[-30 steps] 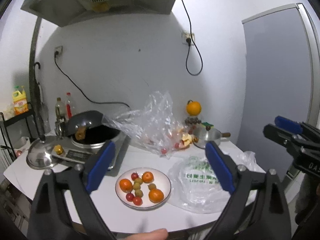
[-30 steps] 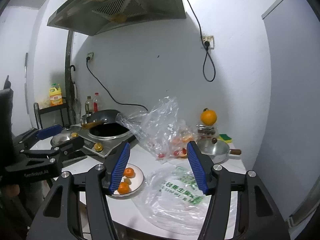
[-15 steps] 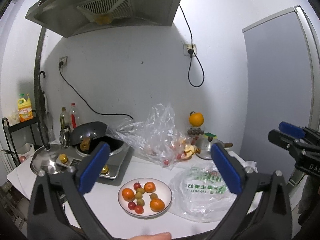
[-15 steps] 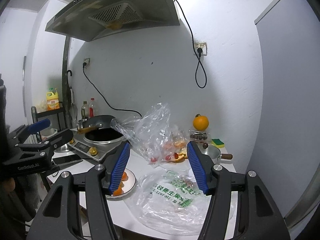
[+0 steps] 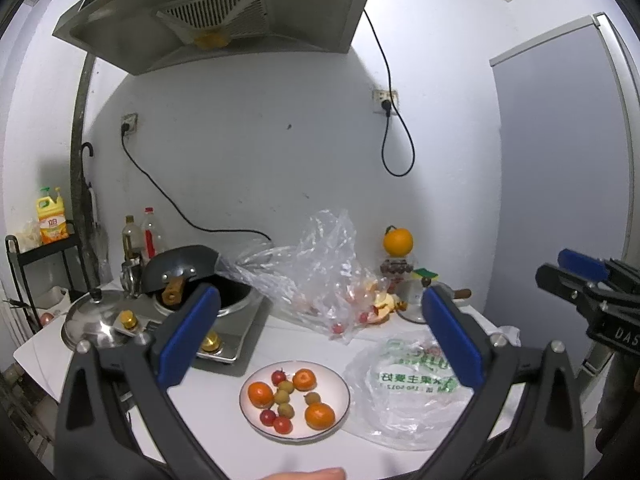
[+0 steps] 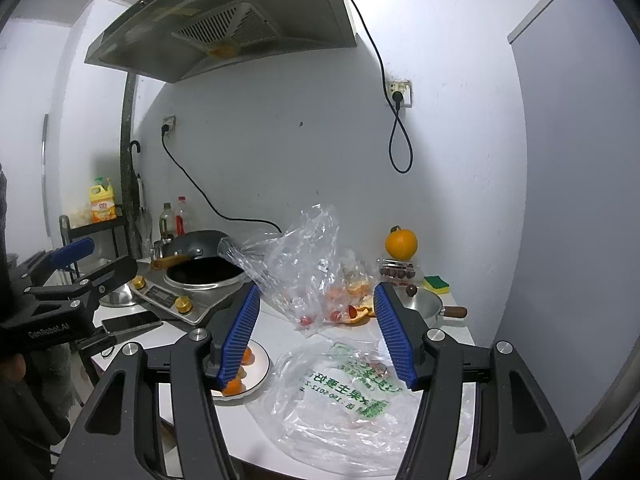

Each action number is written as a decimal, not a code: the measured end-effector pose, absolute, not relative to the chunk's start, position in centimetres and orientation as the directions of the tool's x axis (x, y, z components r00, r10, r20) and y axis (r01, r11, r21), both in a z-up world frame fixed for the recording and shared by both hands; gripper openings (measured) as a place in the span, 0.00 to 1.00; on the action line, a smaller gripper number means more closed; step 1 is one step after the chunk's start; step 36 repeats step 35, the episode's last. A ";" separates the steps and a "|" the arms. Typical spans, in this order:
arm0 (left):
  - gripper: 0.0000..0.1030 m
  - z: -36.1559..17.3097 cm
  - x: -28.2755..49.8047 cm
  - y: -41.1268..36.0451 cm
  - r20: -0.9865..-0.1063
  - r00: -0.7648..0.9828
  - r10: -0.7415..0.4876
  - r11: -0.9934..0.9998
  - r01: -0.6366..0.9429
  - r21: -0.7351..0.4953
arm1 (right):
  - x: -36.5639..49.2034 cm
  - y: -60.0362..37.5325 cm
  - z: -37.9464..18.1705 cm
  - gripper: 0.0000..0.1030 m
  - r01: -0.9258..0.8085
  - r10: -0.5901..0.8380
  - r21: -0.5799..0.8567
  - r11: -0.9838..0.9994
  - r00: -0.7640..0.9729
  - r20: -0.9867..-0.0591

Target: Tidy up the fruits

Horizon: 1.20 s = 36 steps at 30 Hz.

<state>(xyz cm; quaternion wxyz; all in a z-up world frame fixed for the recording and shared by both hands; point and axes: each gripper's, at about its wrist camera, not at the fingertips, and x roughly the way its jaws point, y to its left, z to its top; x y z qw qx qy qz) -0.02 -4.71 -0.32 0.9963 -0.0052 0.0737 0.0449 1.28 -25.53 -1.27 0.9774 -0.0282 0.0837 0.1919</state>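
Both grippers hang above the white counter (image 5: 224,404), well clear of everything. The left gripper (image 5: 320,344) has its blue-padded jaws spread wide with nothing between them; the right gripper (image 6: 316,336) is just as wide and just as empty. Lower centre of the left view sits the round white plate (image 5: 340,412) with small orange mandarins (image 5: 319,416), red cherry tomatoes and pale green-brown fruits scattered together, directly below and ahead of the left gripper. Just right of the plate lies the flat clear plastic bag with green print (image 6: 352,392), under the right gripper. Whether the fruit is heading into a bag or already sorted onto the plate, I can't say. Any pick here wants a straight descent on one fruit, jaws kept clear of neighbours, closing gently since the tomatoes bruise and roll
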 end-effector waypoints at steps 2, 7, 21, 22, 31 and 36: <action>0.99 -0.4 0.2 -4.7 -0.152 0.984 0.091 0.996 -0.092 -0.001 | 1.5 -25.4 -1.3 0.61 -0.380 0.370 -0.022 0.925 0.912 -0.177; 0.99 -0.5 0.5 -4.7 -0.155 0.984 0.092 0.996 -0.093 0.001 | 1.8 -25.3 -1.4 0.61 -0.377 0.367 -0.022 0.926 0.912 -0.183; 0.99 -0.5 0.6 -4.7 -0.136 0.987 0.082 0.997 -0.083 -0.004 | 2.4 -25.0 -1.6 0.61 -0.374 0.364 -0.023 0.927 0.912 -0.190; 0.99 -0.5 0.6 -4.7 -0.136 0.987 0.082 0.997 -0.083 -0.004 | 2.4 -25.1 -1.6 0.61 -0.375 0.364 -0.023 0.927 0.912 -0.189; 0.99 -0.5 0.8 -4.8 -0.140 0.987 0.079 0.997 -0.080 -0.002 | 2.4 -25.0 -1.6 0.61 -0.373 0.363 -0.022 0.927 0.912 -0.191; 0.99 -0.7 1.3 -4.9 -0.133 0.989 0.062 0.998 -0.062 0.001 | 2.8 -25.0 -1.6 0.61 -0.373 0.363 -0.021 0.927 0.912 -0.193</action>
